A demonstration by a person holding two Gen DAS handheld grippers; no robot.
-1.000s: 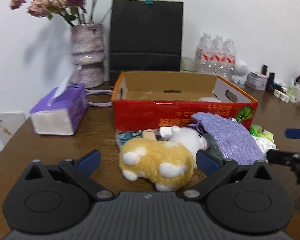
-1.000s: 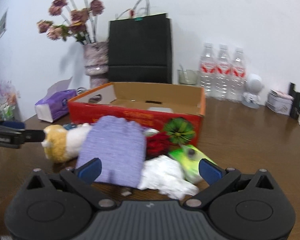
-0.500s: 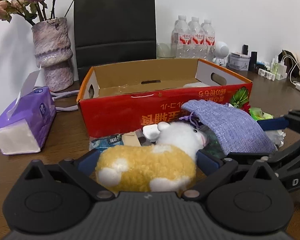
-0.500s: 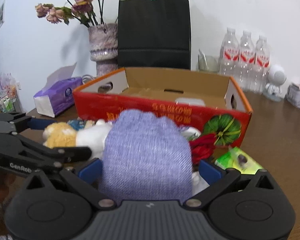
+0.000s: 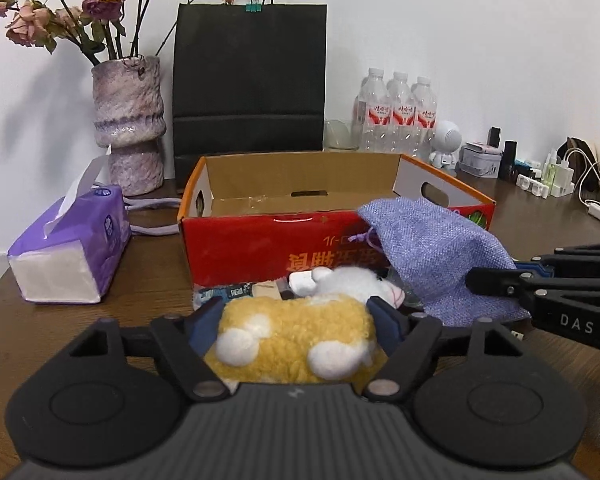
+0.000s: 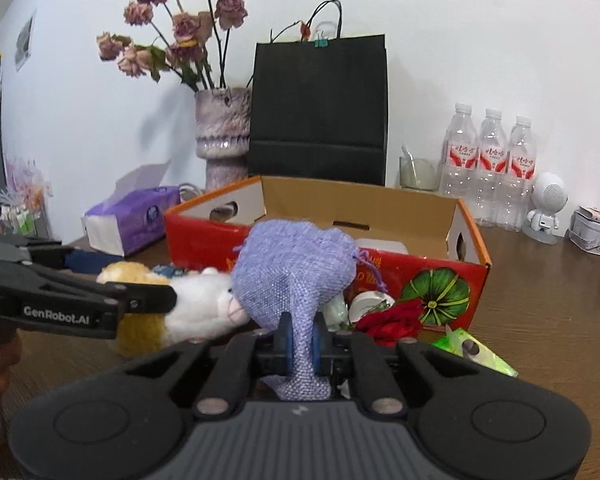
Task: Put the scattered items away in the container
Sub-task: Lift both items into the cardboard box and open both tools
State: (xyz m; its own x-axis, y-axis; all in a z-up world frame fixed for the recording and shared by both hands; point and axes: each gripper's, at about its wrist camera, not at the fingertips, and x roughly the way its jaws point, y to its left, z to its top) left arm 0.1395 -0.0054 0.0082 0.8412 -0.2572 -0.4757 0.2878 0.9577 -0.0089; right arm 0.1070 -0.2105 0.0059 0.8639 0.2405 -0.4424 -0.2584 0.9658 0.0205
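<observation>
My left gripper (image 5: 296,320) is shut on a yellow and white plush toy (image 5: 300,332), which also shows in the right wrist view (image 6: 196,304). My right gripper (image 6: 300,344) is shut on the lower end of a purple drawstring pouch (image 6: 296,272), lifted in front of the box; the pouch also shows in the left wrist view (image 5: 432,256). The open red cardboard box (image 5: 268,248) stands just behind both, also in the right wrist view (image 6: 432,276). A red cloth (image 6: 392,324), a green packet (image 6: 476,352) and small items (image 5: 236,292) lie before the box.
A purple tissue pack (image 5: 68,252) lies left of the box. A vase of dried flowers (image 5: 128,124) and a black paper bag (image 5: 250,84) stand behind it. Water bottles (image 5: 396,116), a white figure (image 5: 444,144) and small gadgets (image 5: 536,172) stand back right.
Both grippers have closed: the left on the plush toy, the right on the pouch. The pouch has been pinched and lifted slightly.
</observation>
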